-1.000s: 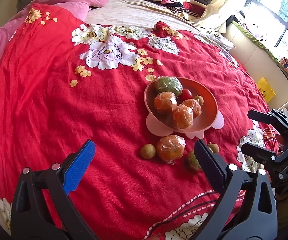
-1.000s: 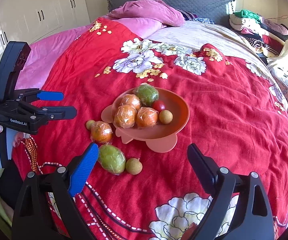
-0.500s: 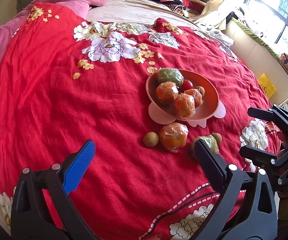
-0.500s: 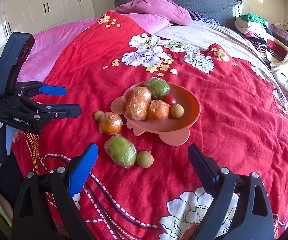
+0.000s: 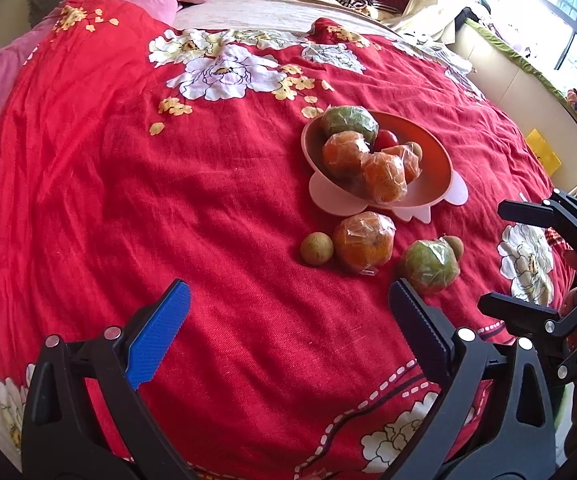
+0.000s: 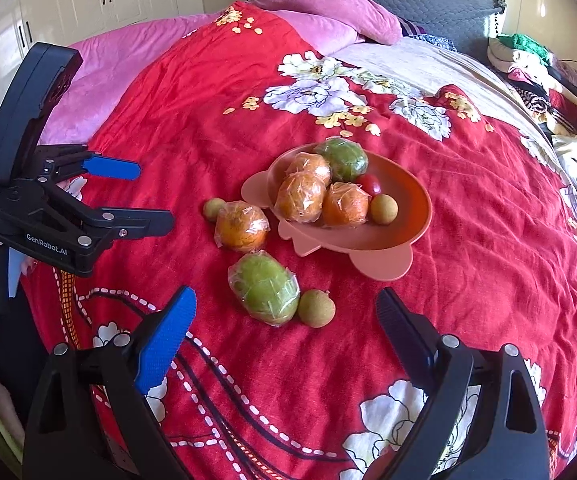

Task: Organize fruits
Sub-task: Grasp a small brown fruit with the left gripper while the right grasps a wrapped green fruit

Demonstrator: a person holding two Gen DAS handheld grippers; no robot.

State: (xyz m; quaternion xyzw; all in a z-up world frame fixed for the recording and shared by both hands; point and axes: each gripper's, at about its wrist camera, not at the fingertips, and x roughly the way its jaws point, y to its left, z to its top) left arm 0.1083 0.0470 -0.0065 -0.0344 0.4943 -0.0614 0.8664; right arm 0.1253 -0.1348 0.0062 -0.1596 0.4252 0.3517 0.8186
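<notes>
A pink bowl [image 6: 408, 232] [image 5: 440, 184] on the red bedspread holds wrapped oranges, a wrapped green fruit, a red tomato and a small brown fruit. On the bedspread in front of it lie a wrapped orange [image 6: 242, 226] [image 5: 363, 240], a wrapped green fruit [image 6: 264, 288] [image 5: 428, 266] and two small brown fruits [image 6: 316, 307] [image 6: 213, 209]. My right gripper [image 6: 284, 328] is open and empty, just short of the green fruit. My left gripper [image 5: 288, 320] is open and empty, nearer than the loose fruits; it also shows in the right wrist view [image 6: 144, 196].
The red flowered bedspread [image 5: 128, 200] covers the bed. Pink pillows [image 6: 328, 12] and a grey headboard are at the far end. Piled clothes [image 6: 540, 68] lie at the far right. White cupboards [image 6: 88, 4] stand beyond the bed's left side.
Both grippers have moved closer to the loose fruits, which now look larger. The right gripper has come up to the wrapped green fruit. Both stay open.
</notes>
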